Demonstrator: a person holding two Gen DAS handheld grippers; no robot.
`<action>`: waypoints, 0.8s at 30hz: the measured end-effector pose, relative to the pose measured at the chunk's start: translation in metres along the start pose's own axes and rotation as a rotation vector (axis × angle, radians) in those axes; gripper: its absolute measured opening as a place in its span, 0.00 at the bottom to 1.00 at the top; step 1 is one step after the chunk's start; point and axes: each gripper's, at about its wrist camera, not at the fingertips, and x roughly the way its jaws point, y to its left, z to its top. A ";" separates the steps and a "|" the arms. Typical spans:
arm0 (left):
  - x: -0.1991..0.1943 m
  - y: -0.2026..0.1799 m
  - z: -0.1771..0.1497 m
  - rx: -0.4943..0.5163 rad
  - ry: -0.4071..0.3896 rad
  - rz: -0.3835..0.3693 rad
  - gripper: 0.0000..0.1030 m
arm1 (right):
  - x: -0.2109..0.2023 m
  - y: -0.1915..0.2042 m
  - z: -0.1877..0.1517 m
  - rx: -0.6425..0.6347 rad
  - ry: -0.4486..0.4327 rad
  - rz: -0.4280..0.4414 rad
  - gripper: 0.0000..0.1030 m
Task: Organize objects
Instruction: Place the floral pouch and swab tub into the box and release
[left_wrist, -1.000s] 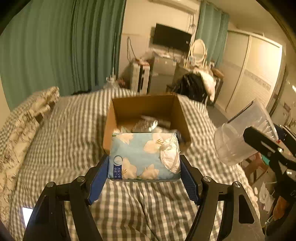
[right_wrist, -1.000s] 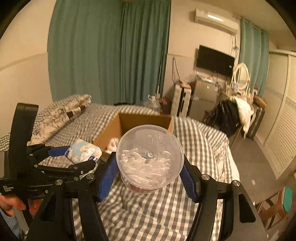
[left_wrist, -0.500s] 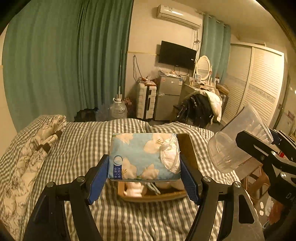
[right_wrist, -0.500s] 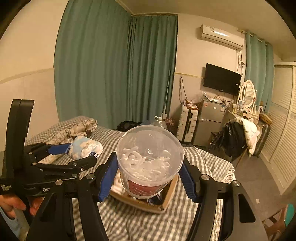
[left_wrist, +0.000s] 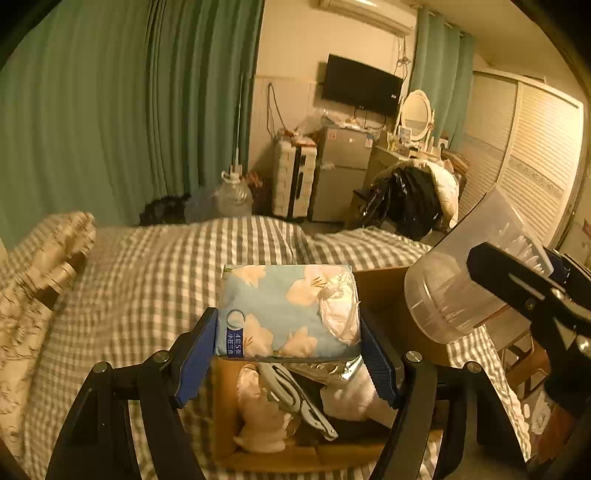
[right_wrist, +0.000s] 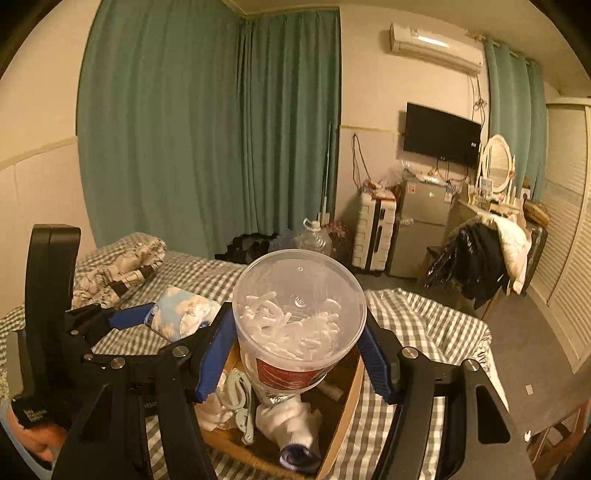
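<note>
Nearest, the left gripper (left_wrist: 288, 354) has its jaws clamped on a blue floral pack (left_wrist: 288, 310), held in the air. Beside it, the right gripper (right_wrist: 295, 354) has its jaws clamped on a clear tub (right_wrist: 299, 317) of white pieces. Just below both sits an open cardboard box (right_wrist: 343, 424) on a checked bed (left_wrist: 147, 280), already holding scissors (left_wrist: 295, 398) and white cloths. Beyond are green curtains. The step looks like carrying items over the box; next, each must be lowered into free space and released.
</note>
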 end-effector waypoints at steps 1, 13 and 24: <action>0.008 0.000 -0.002 -0.001 0.011 -0.001 0.73 | 0.008 -0.002 -0.003 -0.004 0.012 -0.003 0.62; 0.064 -0.001 -0.025 0.046 0.100 0.030 0.73 | 0.082 -0.011 -0.039 0.012 0.128 -0.018 0.62; 0.055 0.003 -0.027 0.042 0.076 0.082 0.97 | 0.076 -0.011 -0.036 0.025 0.071 -0.037 0.88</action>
